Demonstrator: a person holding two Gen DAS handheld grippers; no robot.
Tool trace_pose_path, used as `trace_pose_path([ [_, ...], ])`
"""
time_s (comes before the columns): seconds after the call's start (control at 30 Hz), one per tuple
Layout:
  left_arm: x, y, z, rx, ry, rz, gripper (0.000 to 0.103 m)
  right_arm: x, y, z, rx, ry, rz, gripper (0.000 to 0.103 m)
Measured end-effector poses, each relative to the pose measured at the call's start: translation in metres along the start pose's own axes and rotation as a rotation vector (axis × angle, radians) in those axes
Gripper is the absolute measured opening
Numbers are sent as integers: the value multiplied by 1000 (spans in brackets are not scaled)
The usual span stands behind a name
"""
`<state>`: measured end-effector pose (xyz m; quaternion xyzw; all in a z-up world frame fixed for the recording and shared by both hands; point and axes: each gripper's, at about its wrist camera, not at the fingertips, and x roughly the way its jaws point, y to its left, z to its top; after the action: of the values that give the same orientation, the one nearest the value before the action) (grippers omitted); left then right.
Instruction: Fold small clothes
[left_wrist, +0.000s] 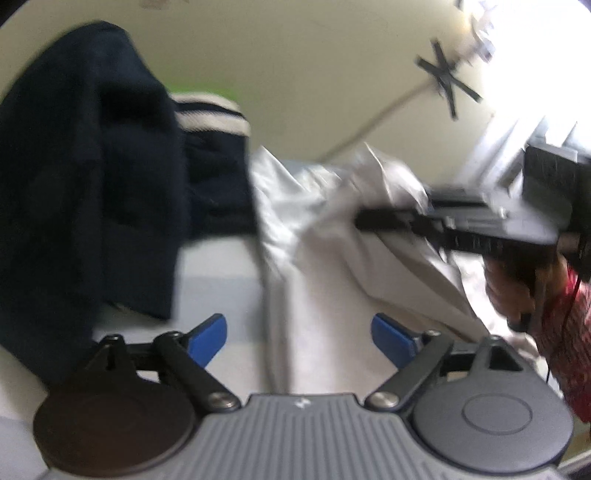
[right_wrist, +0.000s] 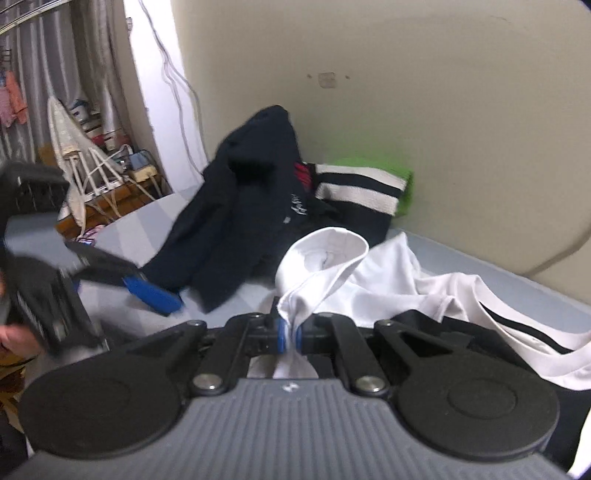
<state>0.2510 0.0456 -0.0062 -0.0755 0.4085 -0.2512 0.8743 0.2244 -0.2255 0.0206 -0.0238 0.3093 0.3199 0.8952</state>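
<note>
A white garment (right_wrist: 373, 277) with a black stripe lies on the grey-blue surface; it also shows in the left wrist view (left_wrist: 325, 240). My right gripper (right_wrist: 290, 334) is shut on a bunched edge of the white garment, lifting a fold of it. In the left wrist view the right gripper (left_wrist: 364, 221) reaches in from the right onto the white cloth. My left gripper (left_wrist: 299, 338) is open and empty, its blue pads (left_wrist: 208, 338) spread just above the garment's near edge. In the right wrist view the left gripper (right_wrist: 147, 291) is blurred at the left.
A heap of dark navy clothes (right_wrist: 240, 206) with a white-striped band (right_wrist: 358, 188) lies behind, against the cream wall; it fills the left of the left wrist view (left_wrist: 85, 192). Something green (right_wrist: 400, 184) lies behind it. Clutter and curtains (right_wrist: 92, 147) stand past the surface's left edge.
</note>
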Motion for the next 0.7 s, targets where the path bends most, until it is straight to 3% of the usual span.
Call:
trace_pose_path([
  [0.13, 19, -7, -13, 33, 77, 2, 5, -12, 13, 1, -32, -31, 100, 9],
  [0.27, -7, -8, -31, 42, 23, -55, 5, -33, 24, 2, -80, -82, 206, 9],
  [0.37, -37, -9, -50, 45, -18, -80, 5, -41, 30, 3, -120, -113, 238, 9],
  [0.53, -66, -10, -84, 1, -29, -71, 5, 3, 34, -1, -133, -18, 154, 14],
  [0.6, -63, -5, -93, -42, 4, -51, 5, 36, 36, -13, -159, 71, 42, 40],
  [0.67, -53, 1, -98, -79, 65, -16, 6, 65, 36, -28, -209, 162, -74, 41],
  [0.7, -52, 3, -99, -82, 85, -10, 7, 65, 32, -30, -214, 165, -89, 41],
])
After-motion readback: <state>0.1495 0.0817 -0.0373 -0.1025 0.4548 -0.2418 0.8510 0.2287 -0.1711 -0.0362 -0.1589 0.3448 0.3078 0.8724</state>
